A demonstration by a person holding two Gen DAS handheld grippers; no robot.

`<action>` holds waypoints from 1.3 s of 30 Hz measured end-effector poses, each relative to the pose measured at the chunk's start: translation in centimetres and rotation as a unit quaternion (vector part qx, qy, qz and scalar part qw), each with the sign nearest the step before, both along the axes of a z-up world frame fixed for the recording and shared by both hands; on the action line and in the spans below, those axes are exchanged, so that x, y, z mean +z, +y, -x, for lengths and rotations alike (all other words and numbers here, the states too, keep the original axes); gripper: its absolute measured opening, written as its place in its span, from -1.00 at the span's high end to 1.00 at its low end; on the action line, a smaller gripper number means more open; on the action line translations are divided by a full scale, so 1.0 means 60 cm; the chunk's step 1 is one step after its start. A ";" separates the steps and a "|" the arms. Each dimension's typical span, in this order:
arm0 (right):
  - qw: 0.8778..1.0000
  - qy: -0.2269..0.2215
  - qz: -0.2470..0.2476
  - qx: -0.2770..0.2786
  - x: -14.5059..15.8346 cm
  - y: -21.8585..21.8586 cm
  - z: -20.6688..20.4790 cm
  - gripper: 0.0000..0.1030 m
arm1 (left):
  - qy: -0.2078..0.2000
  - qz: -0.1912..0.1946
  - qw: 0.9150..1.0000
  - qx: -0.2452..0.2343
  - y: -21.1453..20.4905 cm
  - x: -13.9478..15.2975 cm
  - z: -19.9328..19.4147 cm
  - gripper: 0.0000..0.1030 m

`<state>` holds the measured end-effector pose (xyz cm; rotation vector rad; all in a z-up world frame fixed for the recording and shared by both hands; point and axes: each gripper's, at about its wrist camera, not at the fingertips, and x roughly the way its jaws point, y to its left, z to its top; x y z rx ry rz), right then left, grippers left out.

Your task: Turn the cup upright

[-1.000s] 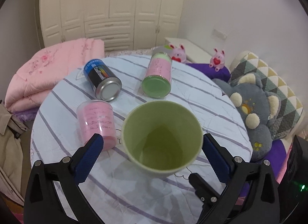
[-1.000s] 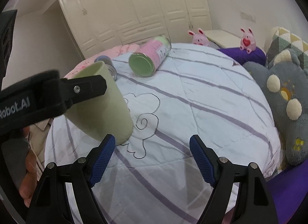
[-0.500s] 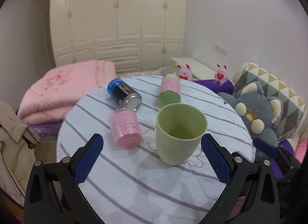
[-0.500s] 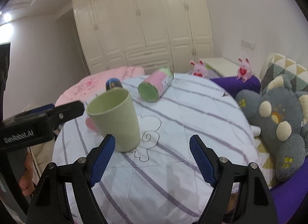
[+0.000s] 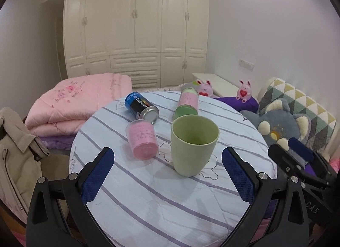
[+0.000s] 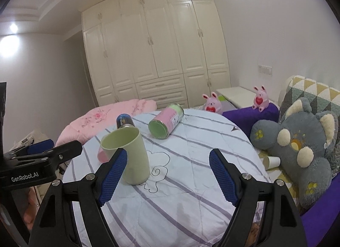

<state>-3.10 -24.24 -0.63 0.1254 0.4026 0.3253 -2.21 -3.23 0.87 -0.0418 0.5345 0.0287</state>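
cup [image 5: 194, 144] upright on tabletop [image 5: 148, 200], mouth up, ahead between left gripper [image 5: 167, 175] pads but apart | left gripper wide, empty | right gripper [image 6: 167, 175] wide, empty, cup ahead-left | judged done: spread pads leave the cup standing free

The cup [image 5: 194, 145] is plain pale green inside and out. The tablecloth [image 5: 161, 196] is white with thin lilac stripes and black outline doodles. One can [image 5: 142, 106] is blue and black with a rainbow band and a silver end; the other can [image 5: 187, 103] is pink with green ends. The tub [image 5: 142, 140] is clear over pink. The pads [image 5: 97, 178] on both grippers are blue, their frames black. The quilt [image 5: 85, 100] is pink with flowers. The plush [image 6: 301, 149] is grey with cream patches and yellow spots. The bunnies [image 6: 212, 104] are pink with red hearts. The pillow [image 5: 301, 106] has grey, yellow, green and white triangles. The wardrobe [image 5: 136, 32] is cream.
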 end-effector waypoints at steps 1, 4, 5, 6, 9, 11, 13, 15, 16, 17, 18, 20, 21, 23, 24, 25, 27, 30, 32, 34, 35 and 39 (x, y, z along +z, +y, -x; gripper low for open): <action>1.000 -0.005 0.001 0.001 0.002 0.001 0.002 -0.57 | 0.000 -0.003 1.000 0.001 -0.002 -0.001 0.002 -0.99; 1.000 -0.015 0.001 0.002 0.005 -0.001 0.008 -0.57 | 0.002 -0.003 1.000 -0.002 -0.006 -0.003 0.005 -0.99; 1.000 -0.019 0.000 0.002 0.006 -0.002 0.009 -0.57 | 0.004 -0.005 1.000 -0.003 -0.008 -0.003 0.006 -0.99; 1.000 -0.022 -0.001 0.001 0.007 -0.003 0.011 -0.57 | 0.004 -0.007 1.000 -0.003 -0.010 -0.004 0.006 -0.99; 1.000 -0.024 -0.006 -0.001 0.007 -0.006 0.013 -0.57 | 0.001 -0.010 1.000 -0.002 -0.014 -0.003 0.008 -0.99; 1.000 -0.023 -0.006 -0.002 0.007 -0.008 0.013 -0.57 | -0.002 -0.010 1.000 -0.001 -0.016 -0.002 0.010 -0.99; 1.000 -0.025 -0.007 -0.002 0.007 -0.009 0.014 -0.57 | -0.005 -0.012 1.000 -0.001 -0.018 -0.001 0.011 -0.99; 1.000 -0.026 -0.008 -0.004 0.008 -0.012 0.014 -0.57 | -0.007 -0.015 1.000 0.002 -0.019 0.000 0.012 -0.99; 1.000 -0.026 -0.010 -0.003 0.007 -0.013 0.015 -0.57 | -0.009 -0.015 1.000 0.002 -0.019 0.000 0.012 -0.99; 1.000 -0.026 -0.012 -0.003 0.007 -0.013 0.015 -0.57 | -0.009 -0.017 1.000 0.003 -0.020 0.001 0.012 -0.99; 1.000 -0.027 -0.013 -0.003 0.007 -0.014 0.017 -0.57 | -0.011 -0.018 1.000 0.004 -0.020 0.001 0.013 -0.99; 1.000 -0.026 -0.014 -0.003 0.007 -0.015 0.017 -0.57 | -0.012 -0.021 1.000 0.004 -0.022 0.001 0.013 -0.99; 1.000 -0.026 -0.014 -0.003 0.007 -0.015 0.017 -0.57 | -0.014 -0.022 1.000 0.005 -0.023 0.001 0.014 -0.99; 1.000 -0.026 -0.013 -0.002 0.007 -0.014 0.017 -0.57 | -0.014 -0.023 1.000 0.004 -0.023 0.000 0.015 -0.99; 1.000 -0.026 -0.012 -0.001 0.006 -0.014 0.017 -0.57 | -0.014 -0.023 1.000 0.003 -0.024 0.001 0.016 -0.99; 1.000 -0.026 -0.012 -0.001 0.006 -0.013 0.018 -0.57 | -0.016 -0.025 1.000 0.004 -0.024 0.001 0.017 -0.99; 1.000 -0.025 -0.010 -0.001 0.006 -0.012 0.018 -0.57 | -0.018 -0.027 0.999 0.006 -0.024 0.002 0.018 -0.99; 1.000 -0.025 -0.010 -0.001 0.005 -0.012 0.018 -0.57 | -0.018 -0.026 0.999 0.006 -0.024 0.003 0.018 -0.99; 1.000 -0.022 -0.011 -0.001 0.005 -0.012 0.016 -0.57 | -0.017 -0.025 1.000 0.006 -0.026 0.003 0.017 -0.99; 1.000 -0.021 -0.009 -0.002 0.005 -0.011 0.017 -0.57 | -0.016 -0.026 1.000 0.007 -0.027 0.003 0.015 -0.99; 1.000 -0.021 -0.008 -0.001 0.004 -0.010 0.017 -0.57 | -0.016 -0.026 1.000 0.007 -0.028 0.003 0.014 -0.99; 1.000 -0.020 -0.006 -0.001 0.004 -0.009 0.017 -0.57 | -0.016 -0.027 0.999 0.008 -0.028 0.003 0.014 -0.99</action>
